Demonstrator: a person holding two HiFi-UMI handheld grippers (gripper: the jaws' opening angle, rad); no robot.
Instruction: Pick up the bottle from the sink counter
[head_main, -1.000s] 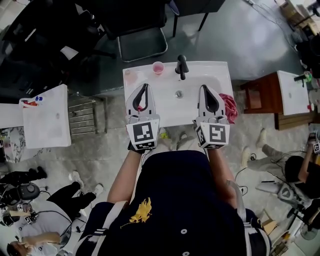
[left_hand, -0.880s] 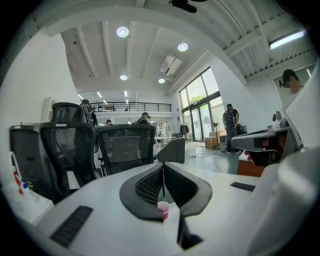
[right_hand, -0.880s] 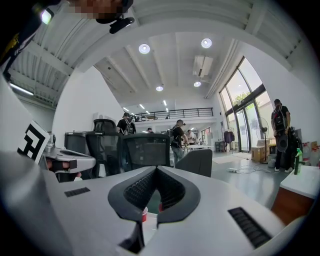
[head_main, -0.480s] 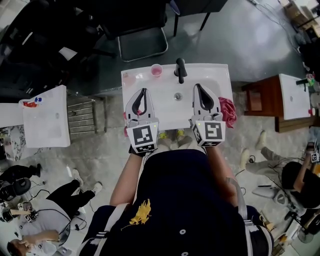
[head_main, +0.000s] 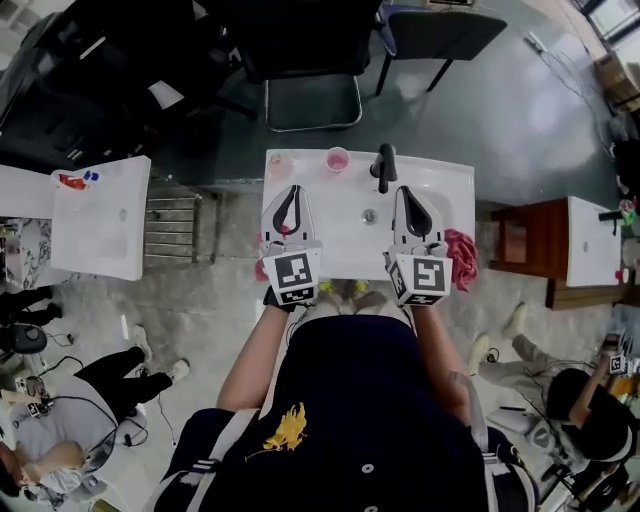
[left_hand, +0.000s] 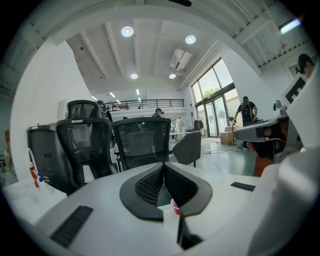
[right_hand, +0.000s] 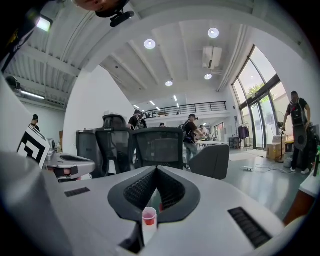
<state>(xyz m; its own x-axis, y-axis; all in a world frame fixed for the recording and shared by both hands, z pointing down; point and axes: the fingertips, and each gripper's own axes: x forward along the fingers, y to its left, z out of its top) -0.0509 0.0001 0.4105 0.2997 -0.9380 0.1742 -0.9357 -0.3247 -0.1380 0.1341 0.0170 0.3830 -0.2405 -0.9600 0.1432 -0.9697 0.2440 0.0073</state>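
A white sink counter (head_main: 445, 180) stands in front of me in the head view. At its back left corner is a faint pinkish see-through item (head_main: 279, 164) that may be the bottle; I cannot tell for sure. A pink cup (head_main: 338, 158) stands beside it. My left gripper (head_main: 291, 191) hovers over the counter's left side, jaws shut and empty, short of that corner. My right gripper (head_main: 407, 190) is over the basin beside the black faucet (head_main: 385, 166), also shut and empty. The pink cup (right_hand: 148, 216) peeks through under the right gripper's (right_hand: 156, 169) closed jaws. The left gripper (left_hand: 163, 164) shows its jaws meeting at the tip.
A pink cloth (head_main: 462, 246) hangs at the counter's right front. Black office chairs (head_main: 312, 70) stand behind the sink. Another white basin (head_main: 98, 218) is at the left and a brown table (head_main: 520, 245) at the right. People sit on the floor at both sides.
The head view has shifted, so the sink sits lower and further right in the picture. Both grippers stay shut over the sink; the right one has come a little nearer the faucet.
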